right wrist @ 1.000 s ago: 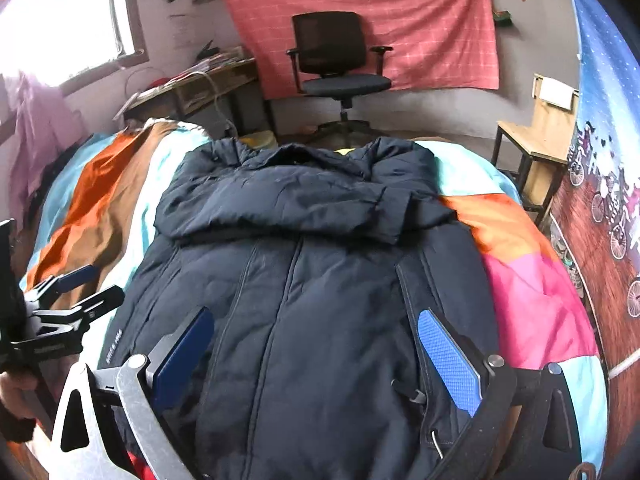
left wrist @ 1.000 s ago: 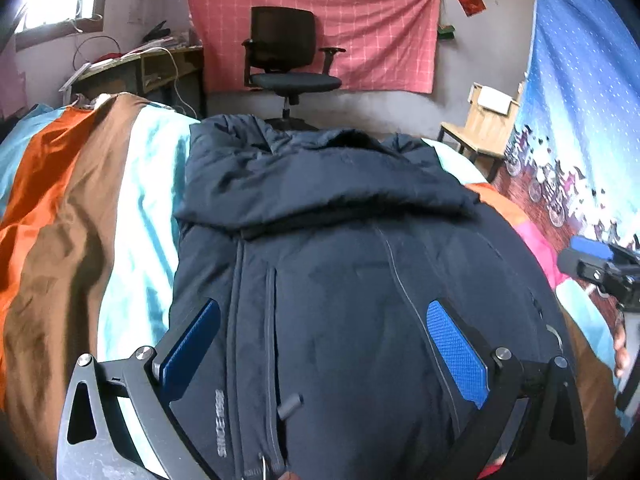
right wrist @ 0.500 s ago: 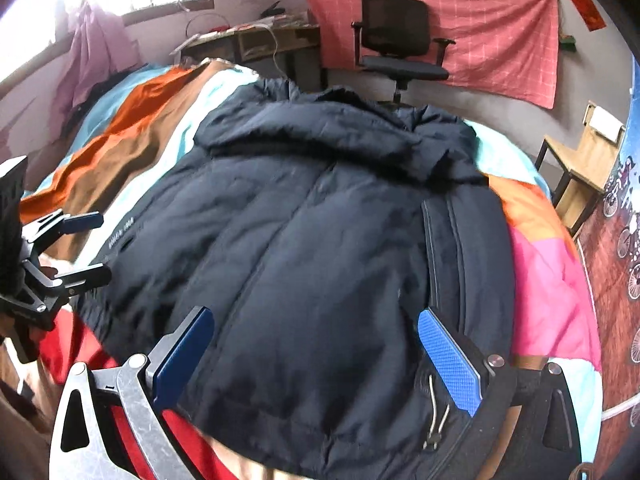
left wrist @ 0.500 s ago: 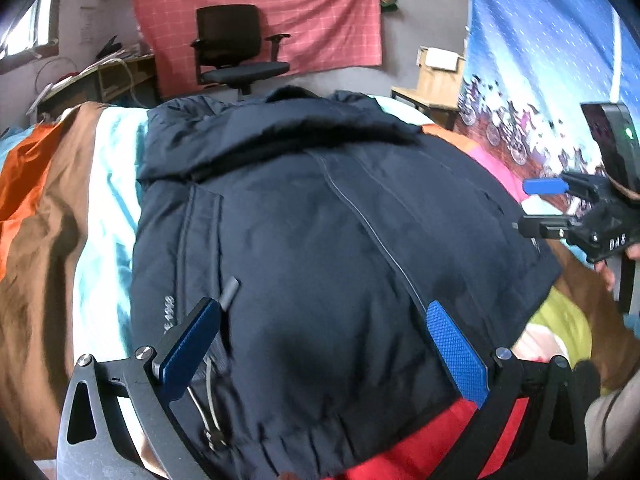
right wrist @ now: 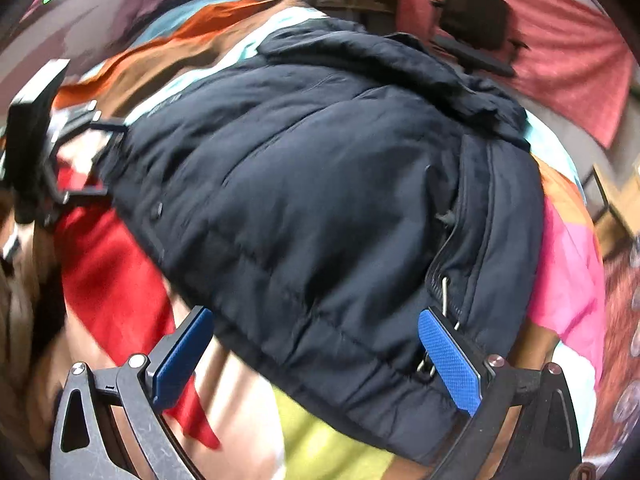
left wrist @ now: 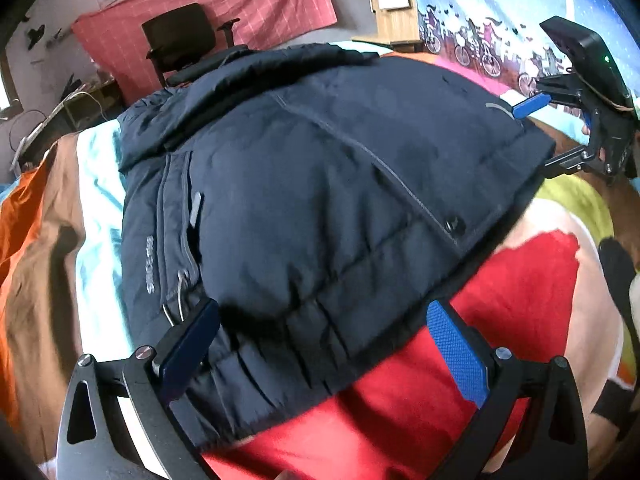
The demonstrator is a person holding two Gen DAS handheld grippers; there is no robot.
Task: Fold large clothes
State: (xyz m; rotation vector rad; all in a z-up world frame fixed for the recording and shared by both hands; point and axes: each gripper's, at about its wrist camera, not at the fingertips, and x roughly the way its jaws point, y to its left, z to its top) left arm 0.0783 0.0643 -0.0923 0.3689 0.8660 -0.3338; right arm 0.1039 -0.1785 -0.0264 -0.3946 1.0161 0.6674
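Dark navy puffer jacket is lying flat on a bed with a colour-block bedspread: orange, brown and pale teal stripes on one side, pink, yellow-green and red patches on the other. Its long axis runs straight away from both cameras, with the hem at the near edge and the bunched collar or hood end pointing toward the far wall, where an office chair sits in front of a pink checked cloth.

The left wrist view is the sharper of the 2. It shows white lettering down the jacket's edge, a metal zip pull loop by the hem, a snap button on the front seam, a wooden chair and a blue wall hanging with bicycles. The right wrist view is pretty motion-blurred, but it's the only one showing the jacket's other edge lying against the pink patch, with a zip pull there too.

Left gripper: fingers wide apart, straddling the hem near the lettered corner, nothing pinched. Right gripper: also spread wide over the hem at the opposite corner, not clamped on fabric. Each one is also visible in the other's view, out beside the jacket's far edge.
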